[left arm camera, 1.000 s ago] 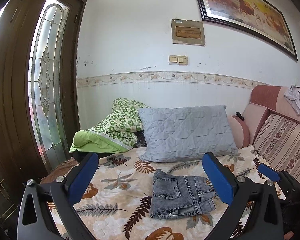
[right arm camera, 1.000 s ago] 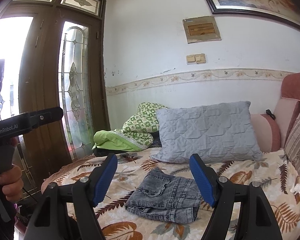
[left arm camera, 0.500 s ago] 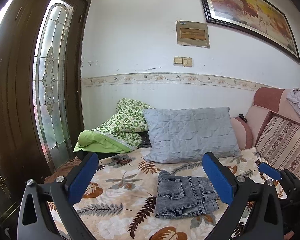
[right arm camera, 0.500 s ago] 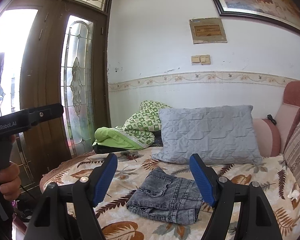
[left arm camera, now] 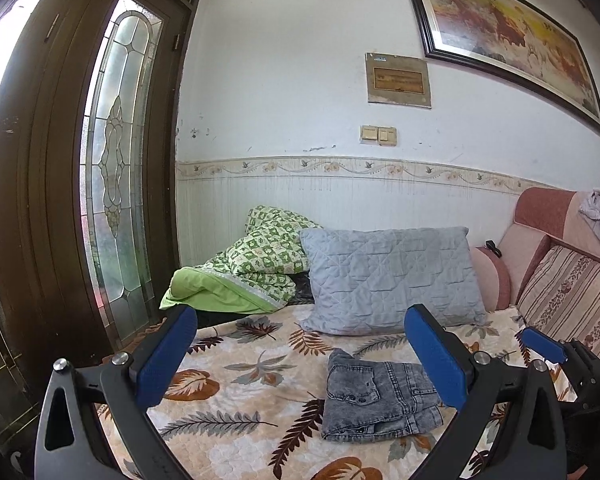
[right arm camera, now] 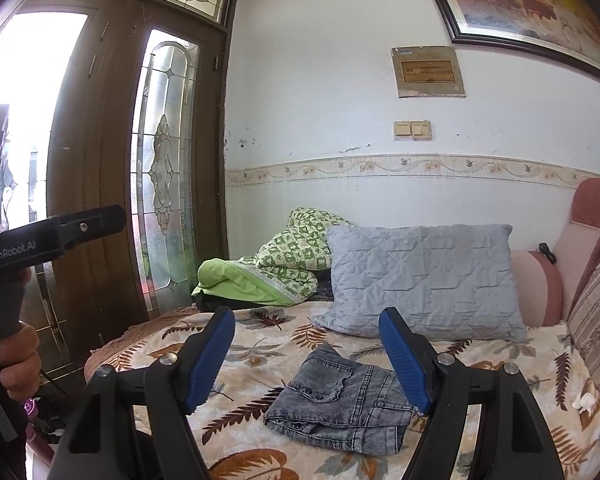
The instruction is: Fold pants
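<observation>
A folded pair of grey acid-wash denim pants (left arm camera: 374, 398) lies in a compact stack on the leaf-print bed cover (left arm camera: 240, 364); it also shows in the right wrist view (right arm camera: 340, 402). My left gripper (left arm camera: 300, 354) is open and empty, held back from and above the pants. My right gripper (right arm camera: 308, 354) is open and empty too, also back from the pants. The right gripper's blue fingertip (left arm camera: 542, 346) shows at the right of the left wrist view. The left gripper's body (right arm camera: 28, 244) and the hand holding it show at the left of the right wrist view.
A grey quilted pillow (left arm camera: 392, 276) leans at the back of the bed, beside a green patterned blanket (left arm camera: 256, 272). A striped cushion (left arm camera: 572, 300) and pink sofa back stand on the right. A wooden door with glass panels (left arm camera: 112, 184) is on the left.
Both grippers have pulled back and tilted up a little, so the pants sit lower and smaller in both views. Both stay open and the pants have not moved.
</observation>
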A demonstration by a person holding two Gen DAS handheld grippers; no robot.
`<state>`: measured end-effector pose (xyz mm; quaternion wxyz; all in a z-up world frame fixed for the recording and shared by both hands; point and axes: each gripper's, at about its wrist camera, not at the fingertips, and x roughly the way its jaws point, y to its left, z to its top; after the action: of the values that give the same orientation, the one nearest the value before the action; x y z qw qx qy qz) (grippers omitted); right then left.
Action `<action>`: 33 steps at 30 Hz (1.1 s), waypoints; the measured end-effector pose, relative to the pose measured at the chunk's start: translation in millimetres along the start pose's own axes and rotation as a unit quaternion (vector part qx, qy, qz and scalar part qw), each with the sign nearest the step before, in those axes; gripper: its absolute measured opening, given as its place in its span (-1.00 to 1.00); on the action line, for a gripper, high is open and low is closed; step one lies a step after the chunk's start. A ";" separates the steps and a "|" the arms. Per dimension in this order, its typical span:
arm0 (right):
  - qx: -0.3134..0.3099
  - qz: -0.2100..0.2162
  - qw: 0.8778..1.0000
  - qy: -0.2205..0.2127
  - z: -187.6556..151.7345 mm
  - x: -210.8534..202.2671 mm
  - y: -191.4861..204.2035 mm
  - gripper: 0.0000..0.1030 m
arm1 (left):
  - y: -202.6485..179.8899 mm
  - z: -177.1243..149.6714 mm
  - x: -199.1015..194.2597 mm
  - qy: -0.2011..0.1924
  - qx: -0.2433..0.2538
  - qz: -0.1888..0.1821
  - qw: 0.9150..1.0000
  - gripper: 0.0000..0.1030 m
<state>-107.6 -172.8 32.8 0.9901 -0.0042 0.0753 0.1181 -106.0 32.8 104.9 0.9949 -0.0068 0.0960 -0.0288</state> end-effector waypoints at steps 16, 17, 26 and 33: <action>-0.001 -0.001 1.000 -0.008 18.0 4.1 2.3 0.49 | 5.3 21.9 0.5 -0.003 -0.007 0.001 1.000 1.00; 0.000 0.000 1.000 -0.011 21.3 3.6 2.3 0.49 | 5.2 25.0 -0.2 -0.004 -0.006 0.005 1.000 1.00; 0.018 0.015 0.999 -0.034 50.2 5.0 -6.4 0.53 | 0.3 48.3 -1.5 -0.008 0.010 0.031 0.999 1.00; 0.022 0.016 0.998 -0.053 65.9 9.1 -15.3 0.56 | -0.7 61.5 6.6 -0.007 0.006 0.032 0.999 1.00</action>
<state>-85.5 -183.8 96.5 0.9905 0.0249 0.0256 0.1325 -87.7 32.3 164.0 0.9960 0.0017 0.0893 0.0023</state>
